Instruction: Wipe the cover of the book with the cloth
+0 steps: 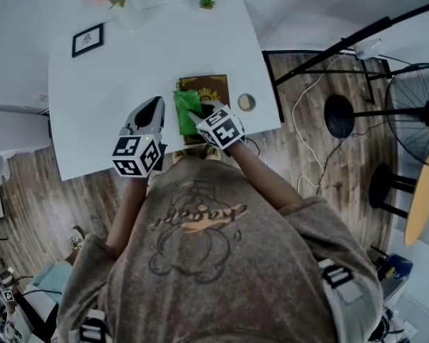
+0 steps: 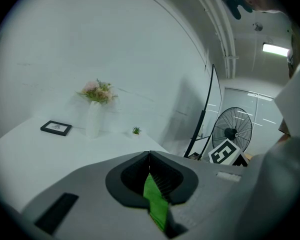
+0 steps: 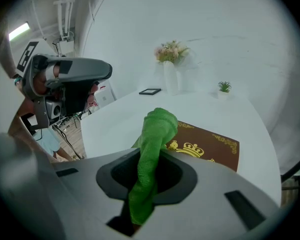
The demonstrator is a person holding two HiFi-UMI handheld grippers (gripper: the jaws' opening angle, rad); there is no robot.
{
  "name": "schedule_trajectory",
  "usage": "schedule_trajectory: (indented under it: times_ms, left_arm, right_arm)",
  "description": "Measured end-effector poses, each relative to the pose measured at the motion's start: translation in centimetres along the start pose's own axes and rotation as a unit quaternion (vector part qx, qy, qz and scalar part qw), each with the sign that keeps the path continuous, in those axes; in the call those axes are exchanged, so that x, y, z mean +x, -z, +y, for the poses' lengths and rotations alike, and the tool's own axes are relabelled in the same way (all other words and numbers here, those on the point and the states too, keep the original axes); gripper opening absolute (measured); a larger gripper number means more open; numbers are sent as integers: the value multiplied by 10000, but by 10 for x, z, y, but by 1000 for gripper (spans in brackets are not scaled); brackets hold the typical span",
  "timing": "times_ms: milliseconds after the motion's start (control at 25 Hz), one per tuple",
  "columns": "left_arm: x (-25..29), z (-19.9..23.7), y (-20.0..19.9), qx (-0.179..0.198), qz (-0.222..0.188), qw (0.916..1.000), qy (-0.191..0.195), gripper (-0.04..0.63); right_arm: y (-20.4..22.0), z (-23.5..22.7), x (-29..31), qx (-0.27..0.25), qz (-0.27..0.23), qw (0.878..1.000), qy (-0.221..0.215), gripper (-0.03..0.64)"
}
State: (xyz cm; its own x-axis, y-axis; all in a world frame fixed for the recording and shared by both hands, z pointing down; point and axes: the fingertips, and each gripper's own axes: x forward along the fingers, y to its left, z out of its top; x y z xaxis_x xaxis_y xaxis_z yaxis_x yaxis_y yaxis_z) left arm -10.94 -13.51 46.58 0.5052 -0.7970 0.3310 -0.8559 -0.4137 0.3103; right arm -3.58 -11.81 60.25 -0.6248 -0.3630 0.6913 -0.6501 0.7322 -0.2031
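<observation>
White table (image 1: pixel 93 120): flowers (image 3: pixel 171 51) in vase (image 3: pixel 170 80), cloth (image 3: pixel 158 126) in right tongs (image 3: pixel 151 156)

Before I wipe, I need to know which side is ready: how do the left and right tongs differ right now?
The right tongs clamp the bunched green cloth; the left tongs are closed on only a thin green strip, which I cannot identify. The right tongs sit over the book; the left tongs are held to its left, over bare table. Both pairs are closed.

Taupe T-shirt (image 1: pixel 222 263), cartoon print; grey left gripper (image 1: pixel 156 103), grey right gripper (image 1: pixel 194 117).
</observation>
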Motion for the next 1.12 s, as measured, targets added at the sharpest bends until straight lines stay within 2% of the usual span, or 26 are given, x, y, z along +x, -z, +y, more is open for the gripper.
schedule_trajectory:
  times_ms: [240, 840, 1120]
  left_arm:
    - [6, -8, 0, 53, 39, 9999, 131, 3]
    - [12, -33, 4, 168, 130, 9989, 408, 5]
    - [6, -31, 7, 146, 139, 9991, 371, 3]
  right_arm:
    - [8, -13, -11, 91, 40, 9998, 170, 67]
    - [45, -78, -69, 663, -63, 9934, 932, 67]
    - [54, -96, -96, 1287, -201, 9860, 1044, 67]
